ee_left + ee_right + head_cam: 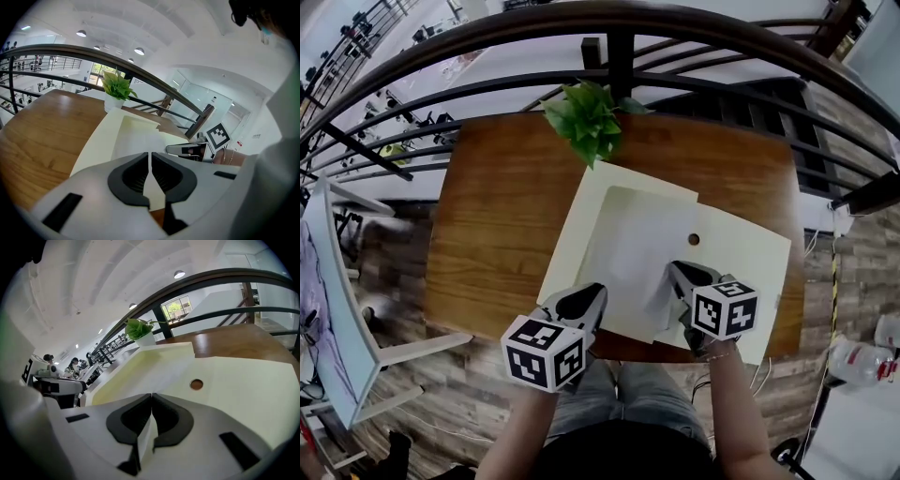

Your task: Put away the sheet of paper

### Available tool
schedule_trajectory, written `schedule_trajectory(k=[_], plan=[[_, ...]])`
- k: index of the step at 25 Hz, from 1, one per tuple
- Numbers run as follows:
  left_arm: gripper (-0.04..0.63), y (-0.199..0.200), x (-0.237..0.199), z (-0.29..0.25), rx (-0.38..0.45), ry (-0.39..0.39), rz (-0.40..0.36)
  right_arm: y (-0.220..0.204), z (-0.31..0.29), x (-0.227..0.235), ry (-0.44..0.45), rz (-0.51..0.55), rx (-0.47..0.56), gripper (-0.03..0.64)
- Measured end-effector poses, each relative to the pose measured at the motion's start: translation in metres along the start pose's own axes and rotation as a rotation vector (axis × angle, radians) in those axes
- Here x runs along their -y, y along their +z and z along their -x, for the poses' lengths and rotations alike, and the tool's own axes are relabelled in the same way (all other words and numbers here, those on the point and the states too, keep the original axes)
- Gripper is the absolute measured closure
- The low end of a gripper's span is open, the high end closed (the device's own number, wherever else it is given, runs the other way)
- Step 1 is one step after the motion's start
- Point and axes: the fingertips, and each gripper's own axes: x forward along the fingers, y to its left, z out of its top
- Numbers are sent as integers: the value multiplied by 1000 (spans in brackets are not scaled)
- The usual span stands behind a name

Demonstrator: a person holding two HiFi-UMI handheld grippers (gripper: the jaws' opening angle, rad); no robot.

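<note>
While the left gripper (596, 291) clamped the cream card folder (579, 208), seemingly steadying it, the right gripper (674, 270) pinched the white paper sheet (637, 246). That lifted near edge looked ready for tucking inside.

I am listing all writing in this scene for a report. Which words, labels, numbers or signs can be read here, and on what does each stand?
No text here can be read.
The marker cubes on the left gripper and right gripper: black-and-white square patterns only, no letters or numbers.
The folder and sheet of paper: blank.
The white object at far right: a red mark, too small to read.
</note>
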Motion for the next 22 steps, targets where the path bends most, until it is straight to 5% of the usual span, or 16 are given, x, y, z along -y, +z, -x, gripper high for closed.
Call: schedule_trajectory(k=[22], plan=[[563,3,-21,11,35,63,64,8,-51,-28,67,32,-75,588]])
